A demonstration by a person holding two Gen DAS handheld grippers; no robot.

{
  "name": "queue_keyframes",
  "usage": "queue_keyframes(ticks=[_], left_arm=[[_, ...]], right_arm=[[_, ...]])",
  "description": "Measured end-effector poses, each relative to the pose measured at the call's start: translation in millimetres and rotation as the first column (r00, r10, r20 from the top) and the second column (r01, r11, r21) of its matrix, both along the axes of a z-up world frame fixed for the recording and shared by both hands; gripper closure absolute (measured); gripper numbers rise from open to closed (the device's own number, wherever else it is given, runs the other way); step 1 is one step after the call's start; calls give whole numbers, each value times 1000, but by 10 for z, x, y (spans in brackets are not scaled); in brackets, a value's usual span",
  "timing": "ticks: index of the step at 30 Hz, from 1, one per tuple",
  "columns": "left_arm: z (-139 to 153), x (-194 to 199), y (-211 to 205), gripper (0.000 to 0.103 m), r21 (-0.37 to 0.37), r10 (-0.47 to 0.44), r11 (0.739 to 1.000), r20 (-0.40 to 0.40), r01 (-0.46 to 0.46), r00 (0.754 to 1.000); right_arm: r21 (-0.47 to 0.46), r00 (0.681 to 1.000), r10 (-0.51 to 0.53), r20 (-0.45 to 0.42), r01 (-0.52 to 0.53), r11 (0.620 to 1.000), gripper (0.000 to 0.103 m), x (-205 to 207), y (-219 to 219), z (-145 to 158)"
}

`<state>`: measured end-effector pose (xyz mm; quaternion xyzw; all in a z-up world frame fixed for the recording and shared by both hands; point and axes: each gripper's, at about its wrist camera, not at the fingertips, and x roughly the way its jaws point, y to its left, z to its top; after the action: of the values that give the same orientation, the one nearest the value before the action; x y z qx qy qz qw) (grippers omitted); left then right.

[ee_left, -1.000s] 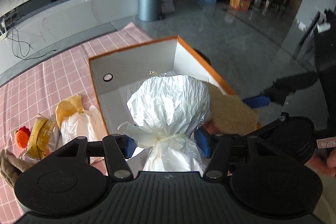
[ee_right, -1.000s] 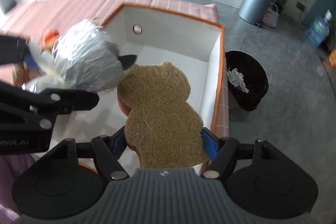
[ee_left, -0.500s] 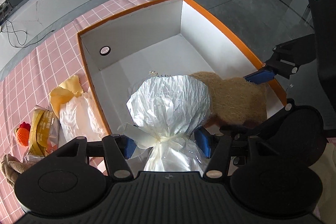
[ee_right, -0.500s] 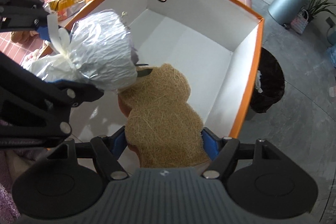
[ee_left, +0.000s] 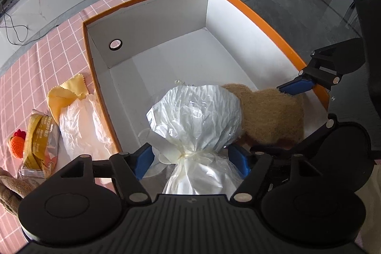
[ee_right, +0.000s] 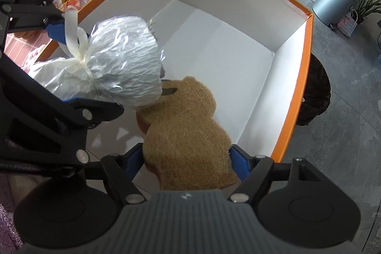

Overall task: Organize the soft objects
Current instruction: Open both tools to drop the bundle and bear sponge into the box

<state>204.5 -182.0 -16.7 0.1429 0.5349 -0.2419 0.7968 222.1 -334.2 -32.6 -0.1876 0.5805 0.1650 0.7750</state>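
Centrally, a white plastic-wrapped bundle [ee_left: 194, 111], tied at its neck with a pale ribbon [ee_left: 183, 155], is held over the near end of an orange-rimmed white box [ee_left: 252, 13]; the left gripper [ee_left: 190, 160] is closed on the bundle's tied neck, its blue fingertips [ee_left: 142, 160] pressing the gathered plastic from both sides. Just beside it, and touching the bundle's far side, a tan fibrous toy [ee_right: 188, 132] is clamped at its lower part by the right gripper [ee_right: 187, 158], jaws closed against its flanks. Both items hang inside the box's outline, over its white floor; whether either touches the floor cannot be told, since the gripper bodies cover their lower ends. What the plastic encloses is not legible through its wrinkles, and a dark detail on the toy [ee_right: 170, 91] is half hidden by the bundle. The box's end wall carries a round hole [ee_left: 115, 44]. Outside the box, on the pink checked cloth [ee_left: 35, 68], lie a yellow cloth [ee_left: 66, 93], crumpled white plastic [ee_left: 83, 123], a gold snack packet [ee_left: 39, 142], an orange knitted toy [ee_left: 17, 146] and a brown plush piece [ee_left: 9, 192] cut off by the frame edge. Compared with one second earlier, both views look more steeply into the box, and more of its interior floor is exposed; both grips are unchanged.
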Motion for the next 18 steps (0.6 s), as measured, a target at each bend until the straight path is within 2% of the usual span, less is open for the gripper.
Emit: queue_keyframes(ticks=[4,7,18], left_arm=[[42,27,76,10,-72,26,997,-15,-27,1000],[89,18,104,7,-82,45,996,1,-45,999],[284,-111,261,7,-149,78,987,73,-67,994]], right_arm=[[-2,1000,4,13,-4,1000,18,16,-22,46],[-4,1000,4,27,-4,1000,18,-13,-17,86],[0,991,-53,126,54,999,16,-151,-63,349]])
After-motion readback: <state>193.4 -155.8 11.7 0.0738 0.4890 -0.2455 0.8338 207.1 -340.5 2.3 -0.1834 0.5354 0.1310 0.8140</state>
